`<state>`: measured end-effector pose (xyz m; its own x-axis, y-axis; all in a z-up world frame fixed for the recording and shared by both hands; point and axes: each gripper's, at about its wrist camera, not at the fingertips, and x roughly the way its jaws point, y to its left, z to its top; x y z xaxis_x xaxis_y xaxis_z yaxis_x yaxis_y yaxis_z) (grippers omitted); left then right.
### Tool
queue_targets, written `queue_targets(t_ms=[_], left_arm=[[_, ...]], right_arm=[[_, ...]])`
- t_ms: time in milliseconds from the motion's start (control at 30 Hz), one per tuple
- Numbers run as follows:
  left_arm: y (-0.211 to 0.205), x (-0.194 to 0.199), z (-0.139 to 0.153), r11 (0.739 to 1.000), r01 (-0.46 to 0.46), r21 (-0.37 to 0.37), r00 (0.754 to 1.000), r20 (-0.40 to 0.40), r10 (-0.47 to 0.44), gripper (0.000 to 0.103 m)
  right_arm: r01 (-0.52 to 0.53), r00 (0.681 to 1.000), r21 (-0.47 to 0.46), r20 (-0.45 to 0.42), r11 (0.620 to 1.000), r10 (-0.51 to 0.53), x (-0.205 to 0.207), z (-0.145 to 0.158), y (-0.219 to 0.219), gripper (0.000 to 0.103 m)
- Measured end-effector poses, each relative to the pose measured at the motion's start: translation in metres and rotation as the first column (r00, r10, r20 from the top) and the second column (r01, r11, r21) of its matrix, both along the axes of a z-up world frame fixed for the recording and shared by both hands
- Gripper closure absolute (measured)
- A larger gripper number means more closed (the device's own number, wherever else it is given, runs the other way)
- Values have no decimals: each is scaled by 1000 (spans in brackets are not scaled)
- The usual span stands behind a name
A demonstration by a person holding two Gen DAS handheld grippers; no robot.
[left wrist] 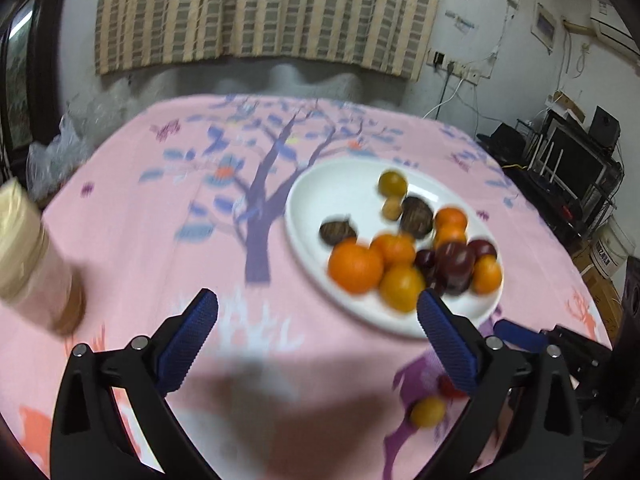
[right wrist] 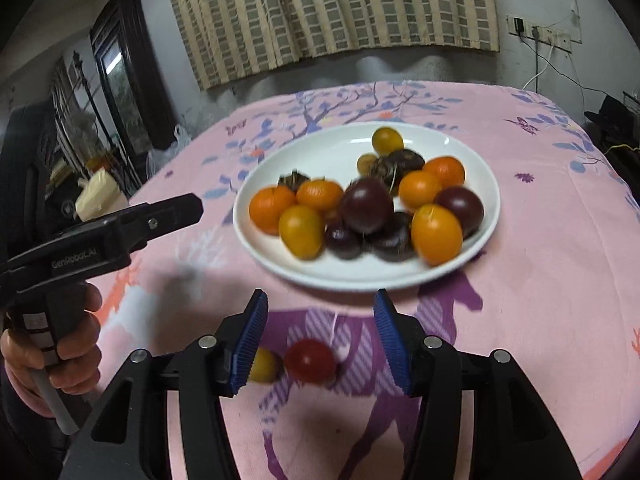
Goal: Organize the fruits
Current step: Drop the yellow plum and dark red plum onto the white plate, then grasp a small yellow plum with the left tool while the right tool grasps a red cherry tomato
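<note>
Ribbed blue tongs, left [left wrist: 318, 320] and right [right wrist: 320, 338], gape empty over round glossy fruits [right wrist: 360, 204].

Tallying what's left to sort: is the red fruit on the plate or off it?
Off. The red fruit lies on the pink cloth beside a small yellow fruit, nearer the camera than the white plate.

Wall: grey-white [right wrist: 600, 0], sockets [right wrist: 538, 34] and trailing cables.
Curtain: striped beige-grey [left wrist: 264, 8], hung behind the tabletop.
Left: dark cabinet [right wrist: 120, 68], glass-fronted perhaps.
Right: black electronics [left wrist: 572, 160] on shelves, boxes below.
Light: dim, indoor.
</note>
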<state>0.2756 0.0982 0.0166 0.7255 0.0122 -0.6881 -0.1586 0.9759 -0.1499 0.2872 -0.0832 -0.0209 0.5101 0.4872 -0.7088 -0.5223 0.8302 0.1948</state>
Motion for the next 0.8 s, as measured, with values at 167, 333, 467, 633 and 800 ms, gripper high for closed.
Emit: queue_targets(t_ms=[167, 333, 467, 633, 800], left_arm=[[-3, -15, -21, 998, -10, 55, 999, -46, 12, 5], [-4, -19, -21, 998, 1, 64, 999, -37, 1, 5], [-4, -19, -21, 998, 3, 62, 999, -39, 0, 5], [-3, -20, -22, 998, -1, 58, 999, -38, 3, 5], [-3, -18, -22, 998, -2, 60, 999, -48, 4, 5]], right_arm=[[-9, 1000, -30, -19, 999, 9, -6, -9, 3, 50], [-21, 999, -48, -32, 999, 19, -7, -11, 4, 51], [-38, 998, -80, -44, 996, 34, -8, -17, 8, 54], [-38, 998, -90, -44, 995, 34, -9, -19, 8, 60], [-53, 996, -110, -73, 992, 45, -10, -25, 11, 64]])
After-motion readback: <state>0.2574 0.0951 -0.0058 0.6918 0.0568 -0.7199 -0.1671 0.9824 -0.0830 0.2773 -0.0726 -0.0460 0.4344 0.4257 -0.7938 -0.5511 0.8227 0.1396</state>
